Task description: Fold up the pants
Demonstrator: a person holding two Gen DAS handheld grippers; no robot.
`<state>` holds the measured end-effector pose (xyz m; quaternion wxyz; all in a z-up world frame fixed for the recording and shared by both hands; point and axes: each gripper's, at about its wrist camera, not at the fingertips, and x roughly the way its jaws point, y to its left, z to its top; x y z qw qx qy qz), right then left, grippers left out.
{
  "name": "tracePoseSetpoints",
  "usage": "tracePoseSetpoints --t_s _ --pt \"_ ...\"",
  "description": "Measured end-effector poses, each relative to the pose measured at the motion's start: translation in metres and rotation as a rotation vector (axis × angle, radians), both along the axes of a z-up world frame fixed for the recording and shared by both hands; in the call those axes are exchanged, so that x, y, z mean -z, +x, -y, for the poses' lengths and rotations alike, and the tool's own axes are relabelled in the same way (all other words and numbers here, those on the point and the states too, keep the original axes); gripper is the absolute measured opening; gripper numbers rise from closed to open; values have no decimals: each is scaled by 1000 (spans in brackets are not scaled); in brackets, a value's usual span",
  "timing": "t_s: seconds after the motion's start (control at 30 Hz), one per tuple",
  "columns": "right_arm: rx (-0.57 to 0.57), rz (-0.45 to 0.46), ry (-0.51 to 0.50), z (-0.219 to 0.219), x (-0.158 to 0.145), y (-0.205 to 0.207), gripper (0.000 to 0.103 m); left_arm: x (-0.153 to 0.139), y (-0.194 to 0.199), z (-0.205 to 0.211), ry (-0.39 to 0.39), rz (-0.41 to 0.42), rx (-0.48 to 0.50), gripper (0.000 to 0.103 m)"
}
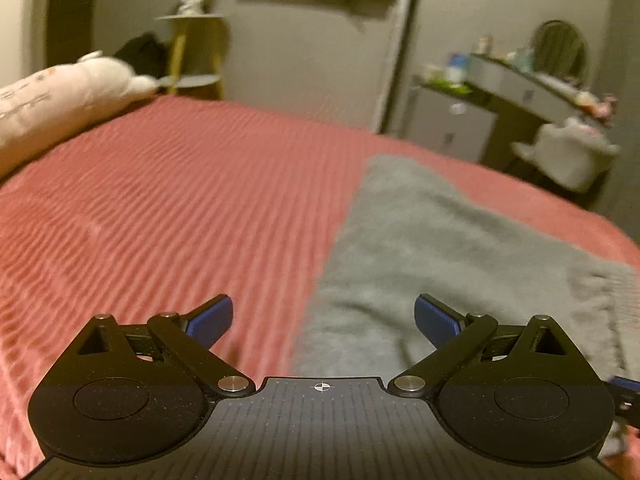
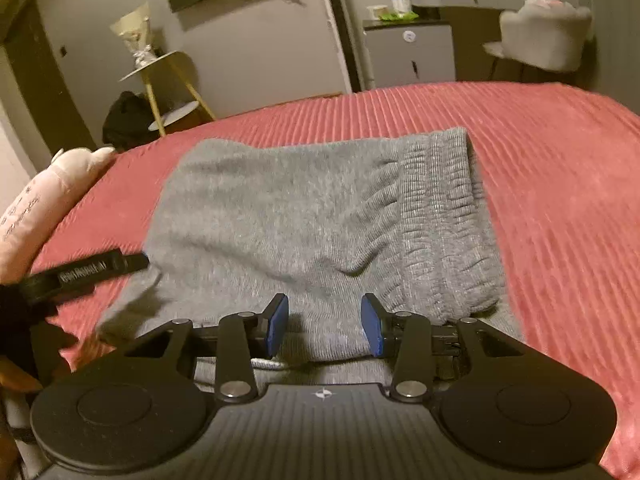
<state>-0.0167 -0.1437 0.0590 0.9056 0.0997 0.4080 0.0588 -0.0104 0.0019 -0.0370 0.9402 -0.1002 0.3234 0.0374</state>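
Observation:
Grey knit pants (image 2: 304, 216) lie folded into a compact block on the red ribbed bedspread (image 2: 560, 184), waistband (image 2: 444, 216) at the right. They also show in the left wrist view (image 1: 440, 248). My right gripper (image 2: 324, 326) is open over the near edge of the pants, jaws partly apart, nothing between them. My left gripper (image 1: 323, 320) is wide open and empty above the left edge of the pants. It shows in the right wrist view (image 2: 132, 262) at the pants' left side.
A pink plush pillow (image 1: 52, 104) lies at the bed's left. A yellow-legged side table (image 2: 168, 84), a small fridge (image 2: 408, 52), a dresser with items and a white chair (image 2: 544, 36) stand beyond the bed.

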Motion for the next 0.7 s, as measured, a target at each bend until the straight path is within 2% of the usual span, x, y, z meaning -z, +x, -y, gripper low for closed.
tracePoseSetpoints --t_s 0.07,0.13,0.17,0.2,0.3,0.4,0.47,0.57,0.63,0.7 --pt "-5 9 -2 2 -3 -5 40 2 2 4 -7 -29 44 101" --pt "0 -4 19 6 -5 -8 47 6 7 7 -10 -79 81 101" --pt "12 -17 21 8 -6 -10 55 9 9 8 -11 -107 99 101" --pt "44 -45 0 12 -8 -9 78 11 11 10 -6 -131 116 101" --pt "89 -32 106 32 -13 -16 78 14 13 18 12 -173 172 101" --pt "156 3 153 56 -19 -16 85 17 13 18 -13 -181 186 101" --pt "191 -6 192 72 -14 -11 87 19 16 10 -58 -190 175 101" --pt "212 -37 324 98 1 4 89 21 23 -7 -144 -187 137 101" --pt "232 -42 340 112 8 15 90 22 28 -15 -198 -174 127 101" --pt "231 -68 375 121 20 29 91 25 38 -21 -236 -194 145 101"
